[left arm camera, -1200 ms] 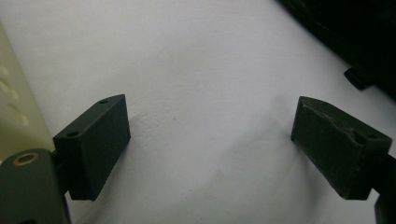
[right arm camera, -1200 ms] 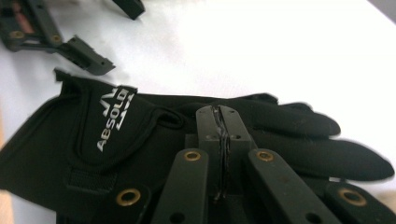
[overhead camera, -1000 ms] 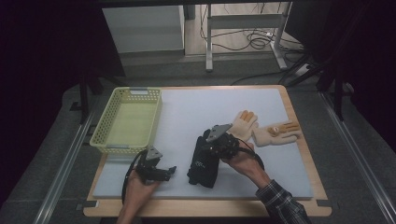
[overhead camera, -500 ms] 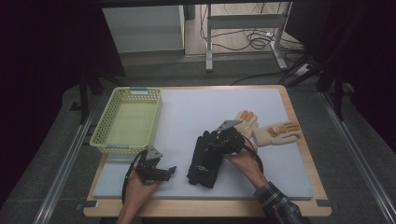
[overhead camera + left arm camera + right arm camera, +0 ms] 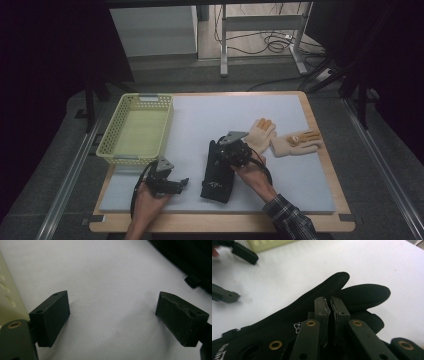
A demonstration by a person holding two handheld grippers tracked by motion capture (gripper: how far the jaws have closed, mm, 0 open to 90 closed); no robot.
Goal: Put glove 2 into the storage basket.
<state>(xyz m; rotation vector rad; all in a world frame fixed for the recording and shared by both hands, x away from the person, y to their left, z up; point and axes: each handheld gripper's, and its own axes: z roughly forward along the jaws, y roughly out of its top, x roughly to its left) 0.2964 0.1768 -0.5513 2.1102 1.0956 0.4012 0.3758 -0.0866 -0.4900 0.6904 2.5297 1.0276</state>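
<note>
A black glove (image 5: 216,179) lies on the white mat (image 5: 210,115), fingers pointing away from the person. My right gripper (image 5: 220,154) sits over its finger end. In the right gripper view my right gripper (image 5: 329,301) has just been closing and its pads now meet; no fabric shows between them, and the black glove (image 5: 357,292) lies right under the tips. My left gripper (image 5: 176,184) rests low at the near left of the mat. In its own view my left gripper (image 5: 112,317) stands wide open with only bare mat between the jaws.
A yellow mesh basket (image 5: 137,127) stands on the left part of the mat. Two tan gloves (image 5: 260,134) (image 5: 296,144) lie right of the right hand. A wooden board edge (image 5: 320,140) frames the mat. A metal frame and cables sit beyond the table.
My right gripper has shifted a little and sunk onto the black glove's fingers. The left gripper has stayed where it was, still open.
</note>
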